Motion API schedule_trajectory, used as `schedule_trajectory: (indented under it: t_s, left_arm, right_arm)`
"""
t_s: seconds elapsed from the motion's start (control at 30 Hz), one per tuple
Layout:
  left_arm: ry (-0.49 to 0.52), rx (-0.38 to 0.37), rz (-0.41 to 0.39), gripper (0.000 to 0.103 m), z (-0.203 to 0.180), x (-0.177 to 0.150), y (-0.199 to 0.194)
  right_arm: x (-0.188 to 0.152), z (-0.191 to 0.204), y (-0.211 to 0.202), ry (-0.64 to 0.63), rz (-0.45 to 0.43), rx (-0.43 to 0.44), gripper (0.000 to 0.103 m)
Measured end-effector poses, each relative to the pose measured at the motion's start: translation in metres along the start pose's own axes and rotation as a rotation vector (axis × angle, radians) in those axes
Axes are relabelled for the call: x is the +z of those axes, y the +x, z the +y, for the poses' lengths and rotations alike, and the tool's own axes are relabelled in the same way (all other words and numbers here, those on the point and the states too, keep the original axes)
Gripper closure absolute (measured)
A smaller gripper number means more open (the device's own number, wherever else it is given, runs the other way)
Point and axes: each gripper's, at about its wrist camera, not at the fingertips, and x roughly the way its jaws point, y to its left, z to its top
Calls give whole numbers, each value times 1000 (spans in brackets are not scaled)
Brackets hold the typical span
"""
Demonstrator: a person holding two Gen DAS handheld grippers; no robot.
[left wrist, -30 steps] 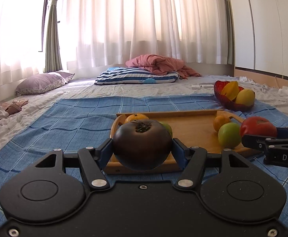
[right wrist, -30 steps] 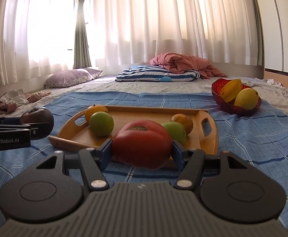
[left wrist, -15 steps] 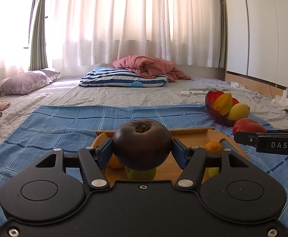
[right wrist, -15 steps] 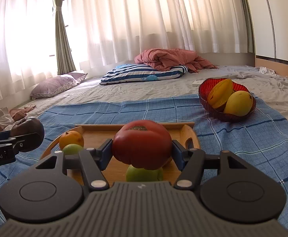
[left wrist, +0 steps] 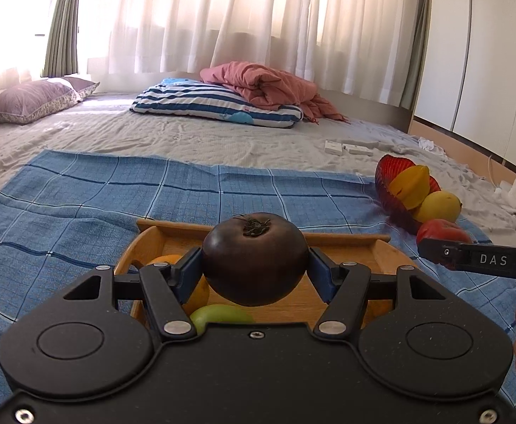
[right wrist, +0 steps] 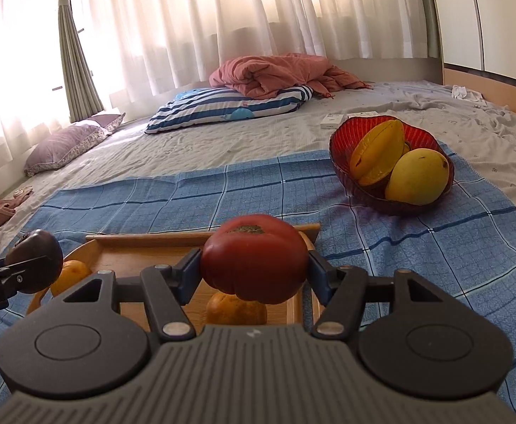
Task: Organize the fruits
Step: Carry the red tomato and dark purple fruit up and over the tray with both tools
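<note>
Left wrist view: your left gripper (left wrist: 254,272) clamps a round dark purple-brown tomato (left wrist: 254,258) above the rectangular wooden tray (left wrist: 346,238) on the blue checked cloth (left wrist: 81,205). Your right gripper (right wrist: 254,272) squeezes a ribbed red tomato (right wrist: 254,259) over that tray, with the red glass fruit bowl (right wrist: 342,166) well apart at the right

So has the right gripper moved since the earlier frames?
Yes. The right gripper, shut on the red tomato, has travelled forward over the wooden tray toward the red bowl, which now looks larger and nearer.
</note>
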Motion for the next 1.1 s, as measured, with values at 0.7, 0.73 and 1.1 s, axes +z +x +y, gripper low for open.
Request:
schedule_trajectory:
  t_s: [0.7,0.73,1.1]
  left_arm:
    - [-37,31,104,42,6,-5,89]
    - [-36,28,109,42,6,-6,91]
    - [1,30,138,42,-3,-12,105]
  right_arm:
    - [7,15,87,-48,114,-33,38]
    - [6,16,91,-50,119,-35,38]
    - [-3,25,111,-108,178,-63,38]
